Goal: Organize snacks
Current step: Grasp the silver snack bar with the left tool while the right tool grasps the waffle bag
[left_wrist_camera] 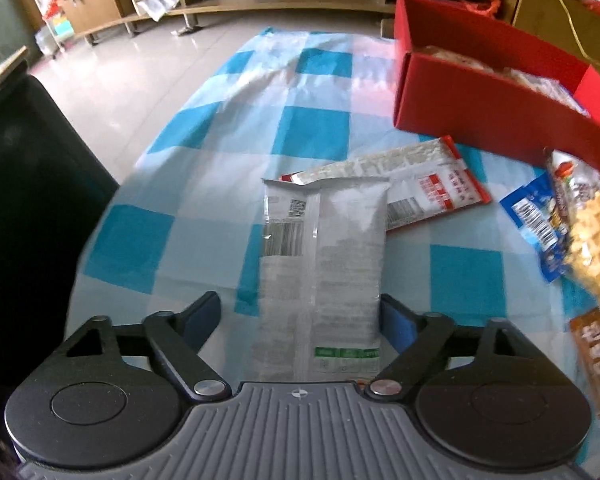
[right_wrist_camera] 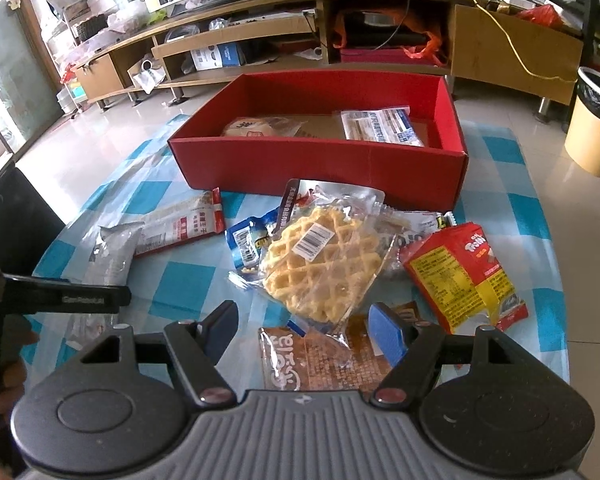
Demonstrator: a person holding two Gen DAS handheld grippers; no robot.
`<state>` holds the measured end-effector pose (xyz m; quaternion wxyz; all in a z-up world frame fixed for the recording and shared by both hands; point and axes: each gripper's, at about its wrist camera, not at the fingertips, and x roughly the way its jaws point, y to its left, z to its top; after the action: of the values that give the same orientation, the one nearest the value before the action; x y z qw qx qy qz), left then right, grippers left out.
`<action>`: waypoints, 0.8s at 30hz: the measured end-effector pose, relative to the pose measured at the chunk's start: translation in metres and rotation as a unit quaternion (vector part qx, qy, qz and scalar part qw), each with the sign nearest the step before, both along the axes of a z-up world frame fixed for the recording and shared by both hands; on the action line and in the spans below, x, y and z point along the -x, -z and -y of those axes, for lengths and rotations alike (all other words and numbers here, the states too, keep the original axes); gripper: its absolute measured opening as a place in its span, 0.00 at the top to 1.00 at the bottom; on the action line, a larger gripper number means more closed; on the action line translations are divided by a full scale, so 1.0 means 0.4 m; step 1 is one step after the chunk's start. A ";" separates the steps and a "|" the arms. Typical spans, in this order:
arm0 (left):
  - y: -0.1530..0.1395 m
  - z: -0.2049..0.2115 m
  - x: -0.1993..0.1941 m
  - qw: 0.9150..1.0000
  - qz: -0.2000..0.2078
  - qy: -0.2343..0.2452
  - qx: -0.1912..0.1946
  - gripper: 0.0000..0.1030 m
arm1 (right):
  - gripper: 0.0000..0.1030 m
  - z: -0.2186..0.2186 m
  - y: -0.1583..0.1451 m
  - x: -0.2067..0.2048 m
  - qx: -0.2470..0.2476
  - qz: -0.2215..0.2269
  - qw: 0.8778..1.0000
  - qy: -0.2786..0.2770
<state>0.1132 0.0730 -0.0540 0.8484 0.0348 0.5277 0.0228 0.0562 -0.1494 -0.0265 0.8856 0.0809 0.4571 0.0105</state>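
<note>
The left gripper (left_wrist_camera: 300, 316) sits low over a grey snack pouch (left_wrist_camera: 324, 264) that lies flat on the checked tablecloth (left_wrist_camera: 312, 132), toward the table's left edge. Its jaws straddle the pouch's near end: the right pad touches the pouch's side, while the left pad stands clear with cloth showing between, so nothing is grasped yet. The right gripper (right_wrist_camera: 300, 328) holds a clear waffle packet (right_wrist_camera: 324, 256), its jaws set against the packet's lower end above the heap of snacks at the near edge. The red box (right_wrist_camera: 320, 160), already carrying a few packets, stands toward the far edge.

The likely trouble on the left is the one-sided contact: a closing pad may shove the slick pouch sideways toward the left edge instead of pinching it, or gather tablecloth with it and drag the cloth and everything on it. The pouch's far end also overlaps a red-and-white wrapper (left_wrist_camera: 432, 188), which could ride along. On the right, the grip looks shallow, on film rather than waffle, so the packet may slip free during the carry to the box.
</note>
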 end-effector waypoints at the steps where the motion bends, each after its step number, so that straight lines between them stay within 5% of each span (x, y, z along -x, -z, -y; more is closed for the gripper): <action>1: -0.006 0.000 -0.001 1.000 -0.007 0.005 0.022 0.39 | 0.34 0.005 -0.003 0.001 0.000 0.003 1.000 0.002; 13: -0.057 0.085 0.053 0.996 -0.003 0.075 0.049 0.54 | 0.34 0.218 -0.021 0.026 -0.005 0.011 0.991 0.137; 17: -0.071 0.109 0.059 0.994 0.003 0.091 0.055 0.54 | 0.33 0.189 -0.038 -0.005 -0.008 0.014 0.995 0.096; 24: -0.050 0.116 0.059 0.993 -0.016 0.095 0.063 0.54 | 0.28 0.127 0.004 -0.087 -0.055 -0.019 0.992 0.108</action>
<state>0.0897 0.0266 -0.0339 0.8388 0.0319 0.5358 -0.0913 0.0909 -0.2001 -0.0282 0.8667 0.1790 0.4615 -0.0616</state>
